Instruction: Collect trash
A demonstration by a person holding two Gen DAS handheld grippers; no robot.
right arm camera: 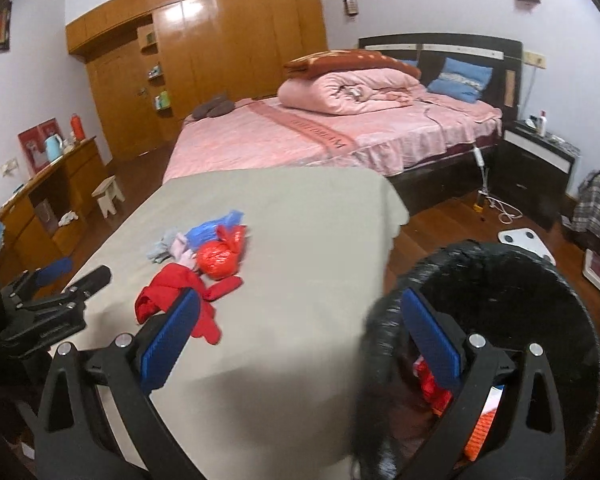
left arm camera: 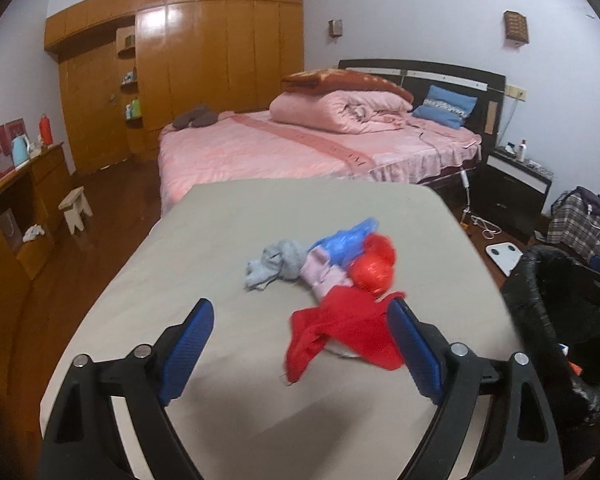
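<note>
A small pile lies on the beige-covered table (left arm camera: 220, 240): a grey cloth (left arm camera: 276, 264), a blue plastic bag (left arm camera: 346, 240), a tied red plastic bag (left arm camera: 374, 266), a pink cloth (left arm camera: 324, 278) and a red cloth (left arm camera: 344, 332). My left gripper (left arm camera: 300, 304) is open just short of the pile, its right finger beside the red cloth and nothing between the pads. In the right wrist view the same pile shows, with the red bag (right arm camera: 218, 260) and red cloth (right arm camera: 168, 292). My right gripper (right arm camera: 300, 296) is open and empty, straddling the table's corner and the black-lined bin (right arm camera: 540, 280). The left gripper (right arm camera: 76, 272) appears at the left.
The bin (left arm camera: 560, 320) stands at the table's right edge, with red and orange scraps (right arm camera: 432, 384) inside. Beyond are a pink bed (left arm camera: 300, 148), a wooden wardrobe (left arm camera: 204, 60), a desk (left arm camera: 28, 184), a stool (left arm camera: 76, 208), a nightstand (left arm camera: 516, 184) and a white scale (left arm camera: 504, 254).
</note>
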